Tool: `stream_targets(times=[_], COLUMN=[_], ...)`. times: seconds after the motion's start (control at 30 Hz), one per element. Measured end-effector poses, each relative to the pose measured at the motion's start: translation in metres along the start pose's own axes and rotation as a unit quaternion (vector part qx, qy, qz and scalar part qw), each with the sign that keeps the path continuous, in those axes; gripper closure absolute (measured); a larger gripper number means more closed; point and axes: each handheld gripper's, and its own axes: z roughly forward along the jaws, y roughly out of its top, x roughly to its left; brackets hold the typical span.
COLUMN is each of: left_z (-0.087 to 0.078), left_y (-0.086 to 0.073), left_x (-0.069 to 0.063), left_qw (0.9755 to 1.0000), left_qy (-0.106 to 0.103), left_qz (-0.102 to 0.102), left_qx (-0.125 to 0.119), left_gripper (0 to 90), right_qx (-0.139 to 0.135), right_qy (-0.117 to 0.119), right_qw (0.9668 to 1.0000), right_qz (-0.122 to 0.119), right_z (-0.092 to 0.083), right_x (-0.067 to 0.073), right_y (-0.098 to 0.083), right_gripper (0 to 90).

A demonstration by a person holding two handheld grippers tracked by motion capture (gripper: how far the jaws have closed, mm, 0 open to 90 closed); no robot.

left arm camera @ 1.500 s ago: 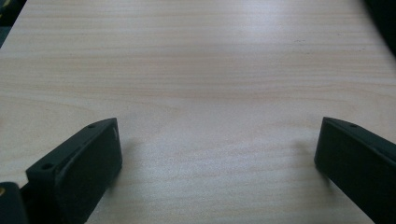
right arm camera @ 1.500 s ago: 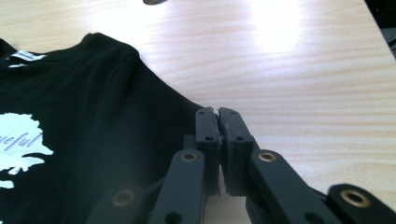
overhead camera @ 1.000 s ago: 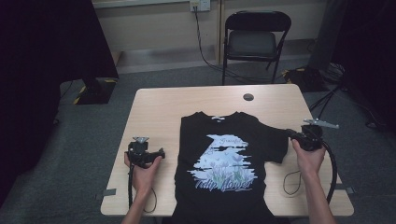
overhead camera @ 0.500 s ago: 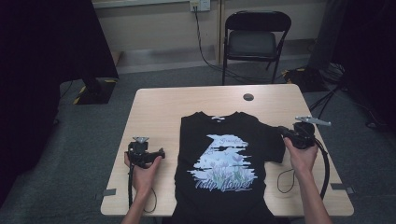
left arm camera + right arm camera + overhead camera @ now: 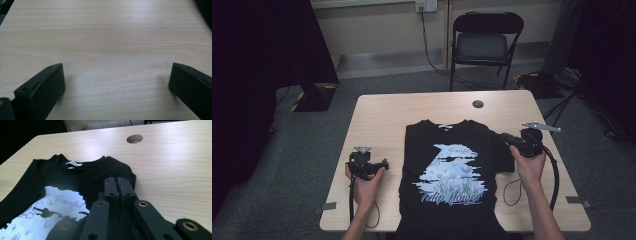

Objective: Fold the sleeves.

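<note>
- A black T-shirt (image 5: 447, 175) lies flat on the light wooden counter (image 5: 412, 107), front side up, collar pointing away from the person and hem hanging over the near edge
- A pale print of tulips with script lettering covers its chest; in the right gripper view the word "Graceful" can be read on it
- The shirt's sleeve on the person's right is folded in over the body, so that side runs nearly straight
- The right gripper (image 5: 506, 137) is held in the person's right hand (image 5: 527, 162) at the shirt's right shoulder, its fingers (image 5: 111, 187) pressed together with no gap between them
- From the right gripper view those fingers sit over the black cloth near the shoulder edge; whether any fabric is pinched between them I cannot tell
- The left gripper (image 5: 384, 163) rests in the left hand (image 5: 364, 182) on bare wood, just beside the shirt's left edge and apart from it
- Its fingers (image 5: 42, 87) stand wide apart with nothing between them but counter
- A round cable hole (image 5: 478, 104) sits in the counter beyond the collar
- A black folding chair (image 5: 484, 45) stands on the far side, on grey carpet
</note>
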Motion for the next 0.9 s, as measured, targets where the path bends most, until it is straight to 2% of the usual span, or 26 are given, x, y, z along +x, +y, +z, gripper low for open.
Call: stream_targets(times=[0.9], left_z=[0.000], left_y=[0.000], left_x=[0.000], left_qw=[1.0000], left_qy=[0.000], left_qz=[0.000], left_qx=[0.000], left_gripper=[0.1], right_qx=[0.009], right_qy=[0.026], right_qw=[0.9991], right_qz=[-0.033], right_z=[0.022], right_x=[0.042], right_y=[0.013], right_gripper=[87.2])
